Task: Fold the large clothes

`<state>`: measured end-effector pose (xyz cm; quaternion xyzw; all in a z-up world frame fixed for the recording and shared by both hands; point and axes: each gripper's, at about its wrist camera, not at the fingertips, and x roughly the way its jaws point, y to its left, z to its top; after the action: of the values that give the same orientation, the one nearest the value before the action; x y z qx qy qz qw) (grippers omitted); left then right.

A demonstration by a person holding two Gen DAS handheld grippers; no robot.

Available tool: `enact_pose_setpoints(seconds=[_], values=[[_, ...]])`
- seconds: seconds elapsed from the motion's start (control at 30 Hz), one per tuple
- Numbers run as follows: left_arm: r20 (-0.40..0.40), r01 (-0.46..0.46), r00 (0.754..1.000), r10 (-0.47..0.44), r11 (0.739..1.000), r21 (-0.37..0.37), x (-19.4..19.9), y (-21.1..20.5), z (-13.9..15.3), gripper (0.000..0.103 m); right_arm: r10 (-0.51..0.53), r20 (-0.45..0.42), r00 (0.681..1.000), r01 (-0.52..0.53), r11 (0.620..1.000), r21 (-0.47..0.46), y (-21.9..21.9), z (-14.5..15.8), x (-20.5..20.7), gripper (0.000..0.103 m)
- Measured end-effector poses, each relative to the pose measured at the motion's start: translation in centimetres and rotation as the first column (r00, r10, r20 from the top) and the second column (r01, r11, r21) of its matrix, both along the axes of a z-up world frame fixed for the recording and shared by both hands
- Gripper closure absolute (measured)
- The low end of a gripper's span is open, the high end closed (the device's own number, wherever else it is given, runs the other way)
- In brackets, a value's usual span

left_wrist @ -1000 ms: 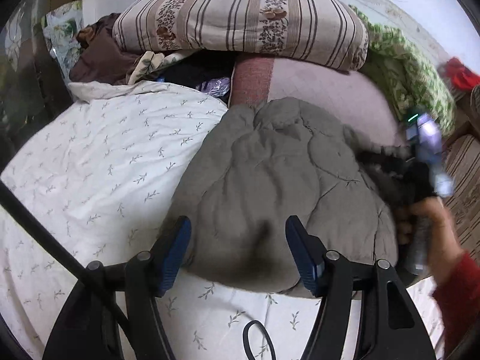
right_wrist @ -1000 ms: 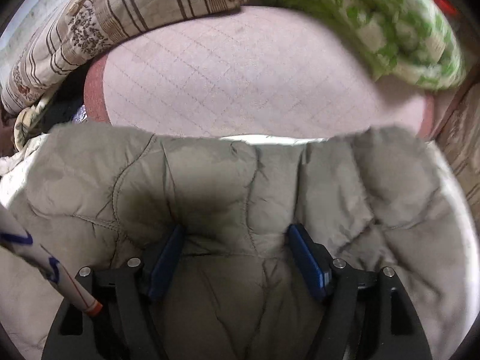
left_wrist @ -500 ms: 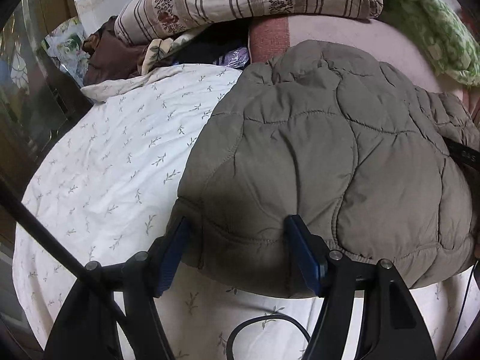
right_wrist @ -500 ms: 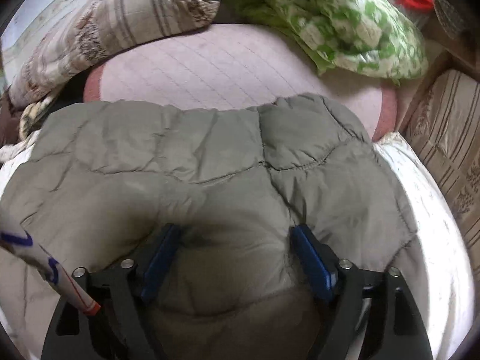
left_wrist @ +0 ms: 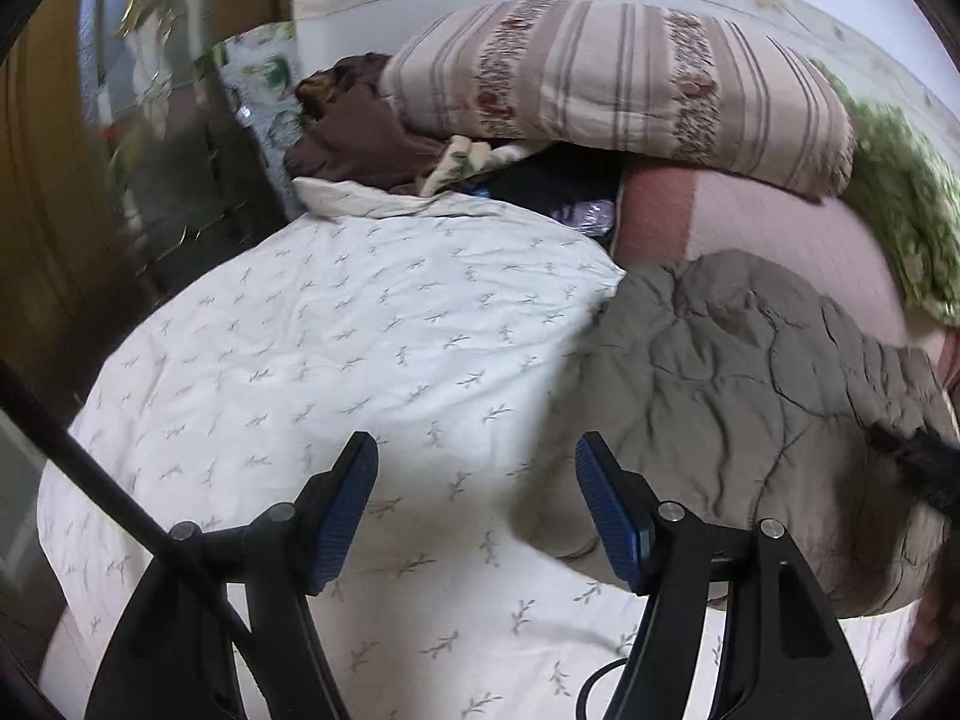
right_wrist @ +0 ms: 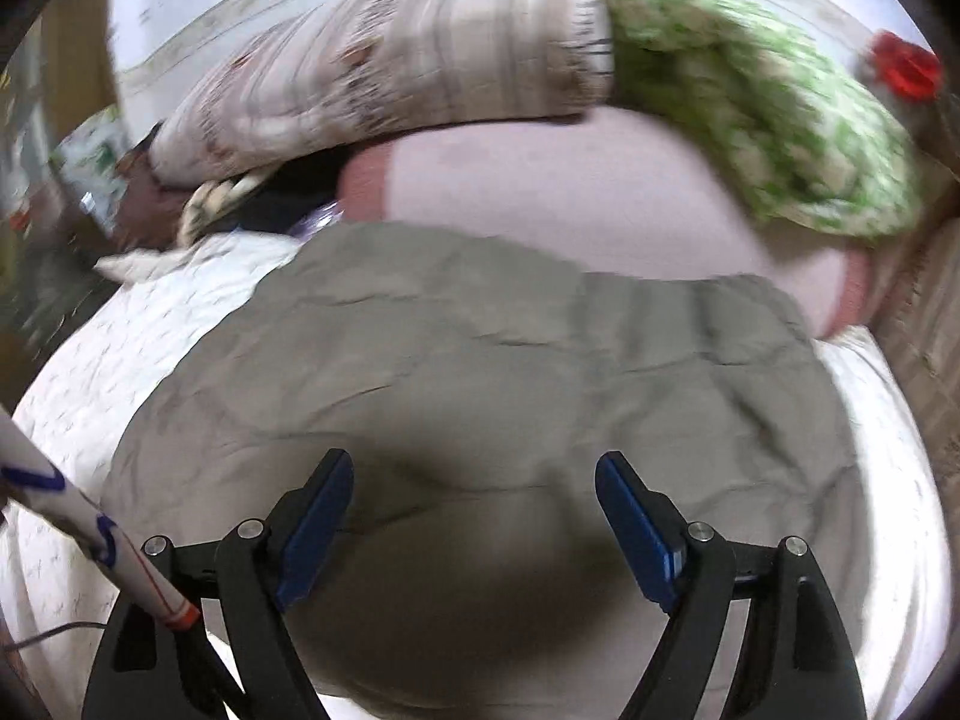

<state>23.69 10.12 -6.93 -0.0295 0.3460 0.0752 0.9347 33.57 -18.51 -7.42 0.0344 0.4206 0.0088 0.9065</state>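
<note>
A grey-green quilted jacket (left_wrist: 750, 396) lies folded in a thick bundle on the white leaf-print bedsheet (left_wrist: 360, 348). In the left wrist view it lies to the right, and my left gripper (left_wrist: 477, 516) is open and empty over bare sheet just left of its edge. In the right wrist view the jacket (right_wrist: 480, 372) fills the middle, and my right gripper (right_wrist: 474, 528) is open and empty above its near part. The right wrist view is blurred by motion.
A striped pillow (left_wrist: 612, 84) and a green floral quilt (left_wrist: 900, 210) lie at the bed's head on a pink blanket (left_wrist: 768, 222). Brown and dark clothes (left_wrist: 360, 138) are piled at the back left. A dark cabinet (left_wrist: 168, 168) stands to the left.
Both grippers have drawn back from the jacket. The left one has swung left, off the jacket's edge and over the sheet. The jacket stays folded on the bed.
</note>
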Motion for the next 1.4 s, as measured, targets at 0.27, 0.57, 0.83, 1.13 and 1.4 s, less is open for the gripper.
enact_pose_setpoints(seconds=[0.27,0.57,0.83,1.13,1.4], values=[[-0.021,0.002,1.0,-0.002,1.0,-0.002,-0.1,1.3,-0.6,0.036,-0.032,-0.079,0.996,0.021,0.991,-0.13,3.3,-2.8,1.6,0.011],[-0.002,0.025,1.0,-0.025,1.0,0.015,-0.7,-0.3,-0.7,0.035,0.056,-0.114,0.992,-0.066,0.994,-0.092,6.5,-3.7,0.3,0.009],[0.003,0.114,0.994,-0.114,0.993,0.008,-1.0,-3.0,-1.0,0.035,-0.024,0.005,1.0,0.025,0.998,-0.06,0.5,0.3,-4.9,0.009],[0.038,0.08,0.996,-0.079,0.997,-0.008,-2.2,-4.0,-0.9,0.035,-0.245,-0.074,0.967,0.241,0.968,-0.065,-11.0,-3.2,-8.9,0.009],[0.06,0.117,0.991,-0.117,0.993,0.015,-3.8,-5.7,-0.4,0.031,-0.292,-0.085,0.953,0.294,0.956,0.014,-14.1,-2.7,-15.1,0.009]])
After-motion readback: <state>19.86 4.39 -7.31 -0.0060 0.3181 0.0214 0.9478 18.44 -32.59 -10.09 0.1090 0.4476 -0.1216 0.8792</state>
